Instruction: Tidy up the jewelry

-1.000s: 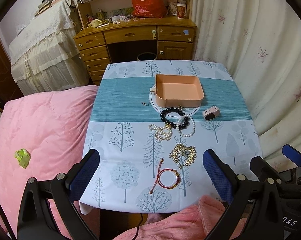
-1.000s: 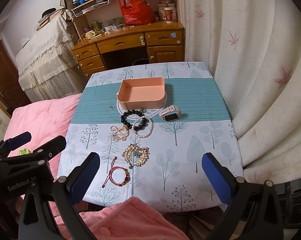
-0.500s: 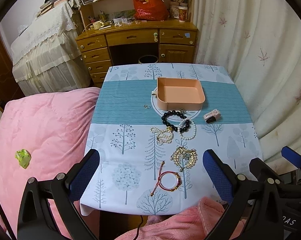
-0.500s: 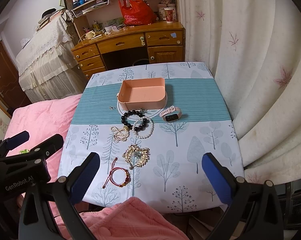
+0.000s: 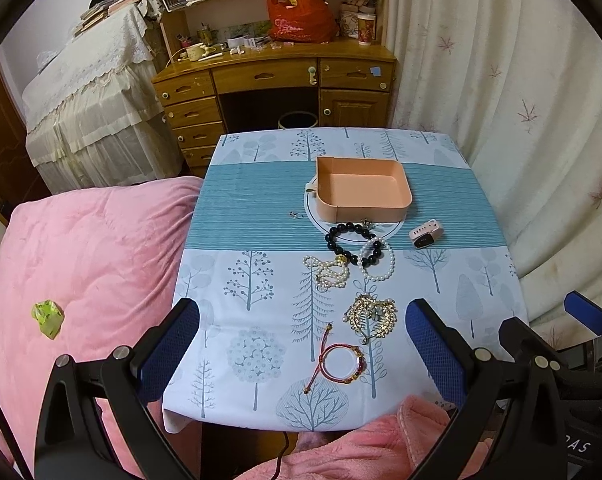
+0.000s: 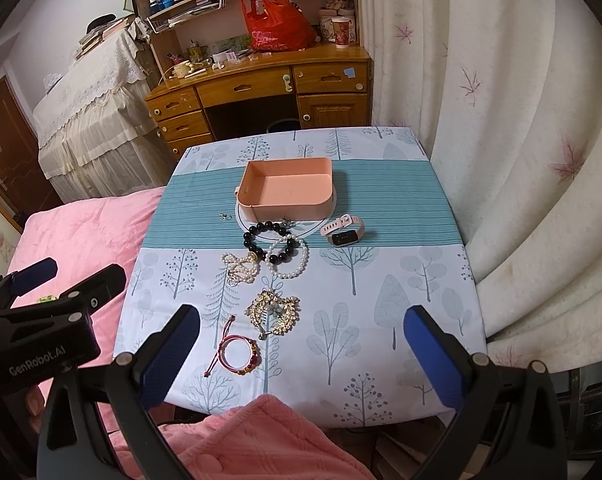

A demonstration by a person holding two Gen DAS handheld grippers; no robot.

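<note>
The left gripper (image 5: 301, 340) has two matte black arms, each tipped with a blue textured pad (image 5: 169, 344) on its inner face. Round silver screws (image 5: 121, 353) sit on the arms, near the pads. The right gripper (image 6: 299, 344) is built the same: black frame, blue pads, silver screw heads. In the right wrist view the left unit's black body shows at the left edge, printed "GenRobot.AI" in pale letters (image 6: 37, 361), with a blue tip (image 6: 35, 274) at its far end. Pink fleece clothing (image 6: 261, 440) fills the near edge

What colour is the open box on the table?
The box is peach pink, clearest in the right wrist view.
</note>
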